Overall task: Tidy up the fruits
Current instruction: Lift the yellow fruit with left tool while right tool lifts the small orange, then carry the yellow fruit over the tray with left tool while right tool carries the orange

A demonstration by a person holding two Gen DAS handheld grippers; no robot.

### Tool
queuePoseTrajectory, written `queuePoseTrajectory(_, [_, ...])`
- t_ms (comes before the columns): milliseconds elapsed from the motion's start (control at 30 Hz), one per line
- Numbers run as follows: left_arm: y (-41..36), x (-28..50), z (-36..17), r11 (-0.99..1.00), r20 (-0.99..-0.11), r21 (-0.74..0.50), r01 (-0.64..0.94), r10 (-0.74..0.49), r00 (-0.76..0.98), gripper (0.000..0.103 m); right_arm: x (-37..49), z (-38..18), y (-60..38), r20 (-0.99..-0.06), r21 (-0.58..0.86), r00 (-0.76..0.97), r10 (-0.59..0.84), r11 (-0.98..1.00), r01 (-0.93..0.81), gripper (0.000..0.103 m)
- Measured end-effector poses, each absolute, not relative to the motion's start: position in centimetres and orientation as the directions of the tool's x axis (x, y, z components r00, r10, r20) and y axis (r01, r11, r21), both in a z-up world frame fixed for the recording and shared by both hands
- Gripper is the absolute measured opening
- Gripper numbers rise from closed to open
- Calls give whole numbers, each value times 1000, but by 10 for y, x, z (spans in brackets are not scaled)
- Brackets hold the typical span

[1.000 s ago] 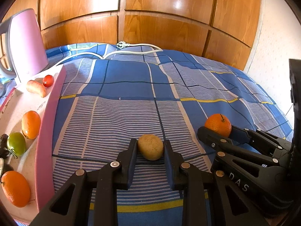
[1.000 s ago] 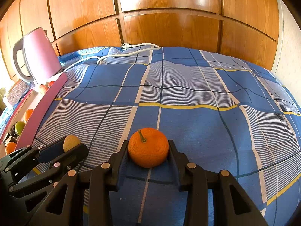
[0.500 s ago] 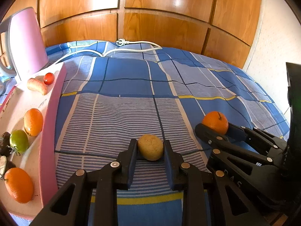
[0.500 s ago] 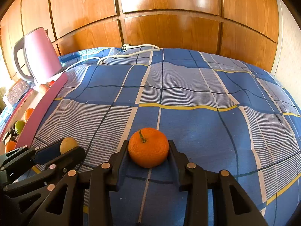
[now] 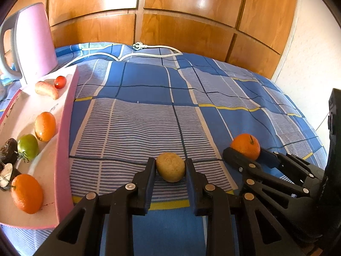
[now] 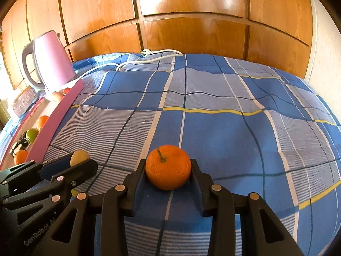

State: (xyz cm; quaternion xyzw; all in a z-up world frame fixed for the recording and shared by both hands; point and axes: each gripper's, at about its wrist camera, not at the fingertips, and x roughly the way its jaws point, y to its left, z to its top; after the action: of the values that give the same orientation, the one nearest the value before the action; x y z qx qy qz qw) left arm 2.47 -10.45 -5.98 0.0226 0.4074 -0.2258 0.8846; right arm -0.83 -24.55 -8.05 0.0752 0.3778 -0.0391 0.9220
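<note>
With the left hand-held gripper (image 5: 170,168) clamped on a tan round fruit (image 5: 170,166) and the right hand-held gripper (image 6: 168,169) clamped on a mandarin (image 6: 168,166) above the bed (image 6: 223,128), either smooth, round fruit could slip out and roll off during transfer to the pink tray (image 5: 64,140).

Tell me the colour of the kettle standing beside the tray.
The kettle is pink with a grey handle, shown best in the right wrist view.

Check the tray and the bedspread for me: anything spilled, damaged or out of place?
One oddity: a pink kettle stands at the fruit tray's far end, its white cord trailing across the bedspread. Nothing looks spilled.
</note>
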Motion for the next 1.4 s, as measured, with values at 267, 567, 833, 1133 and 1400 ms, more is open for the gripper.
queuePoseTrajectory(267, [-94, 20, -49, 894, -718, -167, 416, -399, 570, 27, -13, -69, -241, -696, 146, 718, 20, 983, 115, 39])
queuePoseTrajectory(567, [-76, 18, -31, 899, -687, -202, 388, -412, 599, 27, -17, -50, -224, -666, 167, 743, 68, 984, 59, 38])
queuePoseTrajectory(833, [-59, 18, -16, 910, -660, -199, 364, -399, 637, 27, -18, -40, -211, -648, 162, 756, 95, 987, 15, 38])
queuePoseTrajectory(1133, [-30, 22, -4, 937, -652, -188, 293, -343, 676, 27, -10, -33, -192, -647, 166, 747, 150, 985, -54, 38])
queuePoseTrajectory(1400, [-5, 28, 2, 953, -654, -187, 237, -301, 694, 27, 2, -23, -164, -645, 155, 731, 221, 975, -157, 38])
